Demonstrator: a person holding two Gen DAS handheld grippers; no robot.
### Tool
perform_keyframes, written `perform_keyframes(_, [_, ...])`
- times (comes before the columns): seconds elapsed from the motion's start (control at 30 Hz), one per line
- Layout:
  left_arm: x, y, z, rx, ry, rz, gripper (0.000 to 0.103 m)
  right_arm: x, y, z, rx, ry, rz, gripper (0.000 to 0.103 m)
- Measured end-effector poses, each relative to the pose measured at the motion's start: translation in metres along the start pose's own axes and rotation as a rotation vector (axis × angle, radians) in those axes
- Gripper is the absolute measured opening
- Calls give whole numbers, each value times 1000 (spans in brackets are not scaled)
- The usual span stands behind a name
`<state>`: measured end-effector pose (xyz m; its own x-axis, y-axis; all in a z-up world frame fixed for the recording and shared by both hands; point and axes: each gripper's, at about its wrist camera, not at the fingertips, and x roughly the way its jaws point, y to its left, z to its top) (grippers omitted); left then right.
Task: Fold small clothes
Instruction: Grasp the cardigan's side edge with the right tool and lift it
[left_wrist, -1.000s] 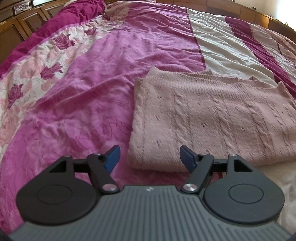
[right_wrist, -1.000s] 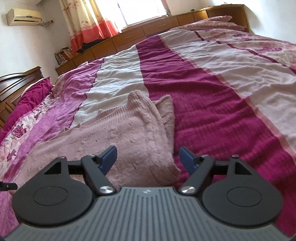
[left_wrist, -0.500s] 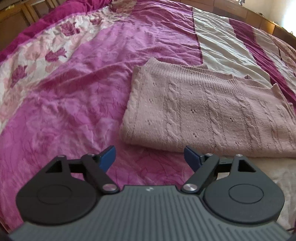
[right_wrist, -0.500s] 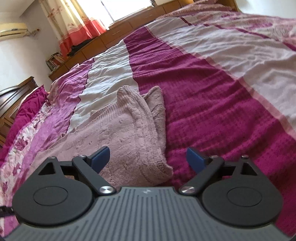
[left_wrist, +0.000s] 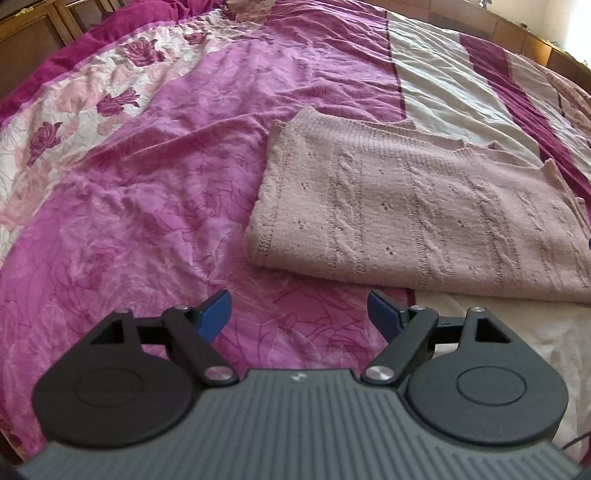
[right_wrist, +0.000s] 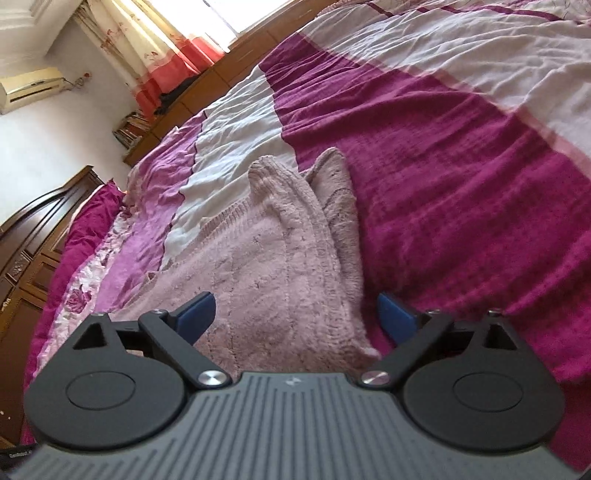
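A dusty-pink cable-knit sweater (left_wrist: 424, 214) lies folded flat on the striped bedspread (left_wrist: 147, 206). In the left wrist view my left gripper (left_wrist: 301, 314) is open over bare bedspread, just short of the sweater's near left corner, with nothing between its blue pads. In the right wrist view the sweater (right_wrist: 280, 266) runs away from me, its folded sleeves bunched at the far end. My right gripper (right_wrist: 297, 314) hangs above the sweater's near right corner; its jaws are opening wide, and the knit lies below them without the pads pressing on it.
The bed is covered by a magenta, white and floral bedspread. A dark wooden headboard (right_wrist: 33, 236) stands at the left. A wooden ledge (right_wrist: 207, 85) with curtains (right_wrist: 162, 51) above it runs along the far side, below a wall air conditioner (right_wrist: 29, 88).
My left gripper has drawn back off the sweater's near corner and opened a little. My right gripper has widened its jaws, rolled, and dipped closer to the sweater.
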<state>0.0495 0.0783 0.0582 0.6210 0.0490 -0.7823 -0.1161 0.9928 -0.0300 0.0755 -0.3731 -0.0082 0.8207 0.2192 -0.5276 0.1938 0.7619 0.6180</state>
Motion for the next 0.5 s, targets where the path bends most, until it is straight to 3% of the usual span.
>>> perform_keyframes(0.2, [8, 6, -3, -33, 24, -11, 82, 13, 14, 4, -5, 9, -35, 98])
perform_keyframes(0.27, [8, 8, -4, -30, 26, -7, 82, 17, 21, 2, -19, 8, -48, 93])
perform_keyframes(0.4, [6, 12, -5, -30, 25, -6, 82, 20, 28, -1, -27, -3, -82, 72])
perform_keyframes(0.5, [3, 16, -3, -33, 19, -2, 82, 18, 21, 2, 39, -8, -75, 49])
